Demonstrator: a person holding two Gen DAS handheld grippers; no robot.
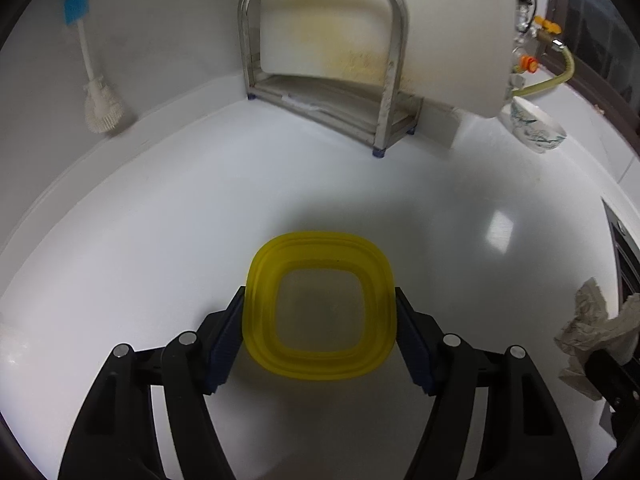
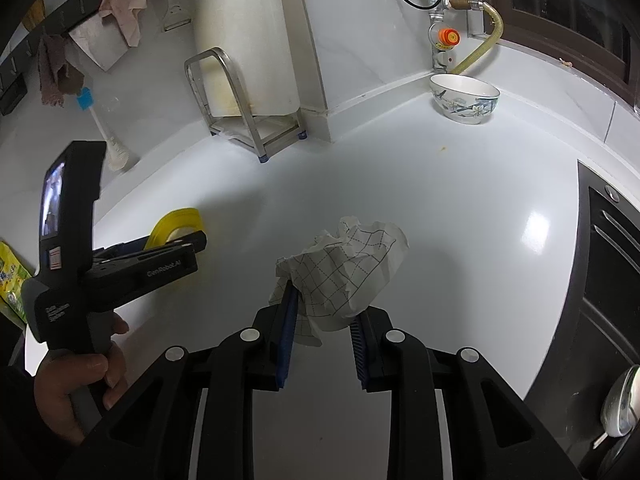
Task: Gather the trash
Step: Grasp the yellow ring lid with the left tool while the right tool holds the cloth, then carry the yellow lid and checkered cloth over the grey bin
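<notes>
My left gripper [image 1: 320, 300] is shut on a yellow square plastic container [image 1: 320, 306], open side facing the camera, held above the white counter [image 1: 160, 220]. The container also shows in the right wrist view [image 2: 176, 226], at the left, between the left gripper's fingers [image 2: 176, 244]. My right gripper [image 2: 326, 300] is shut on a crumpled sheet of grid-lined paper [image 2: 344, 270], held above the counter. That paper shows at the right edge of the left wrist view [image 1: 592, 328].
A steel rack [image 1: 324, 68] holding a white cutting board [image 1: 380, 24] stands at the back wall. A brush with a blue handle [image 1: 92, 80] leans at the left. A patterned bowl [image 2: 464, 98] sits in the back right corner. A dark stove edge [image 2: 608, 272] lies at the right.
</notes>
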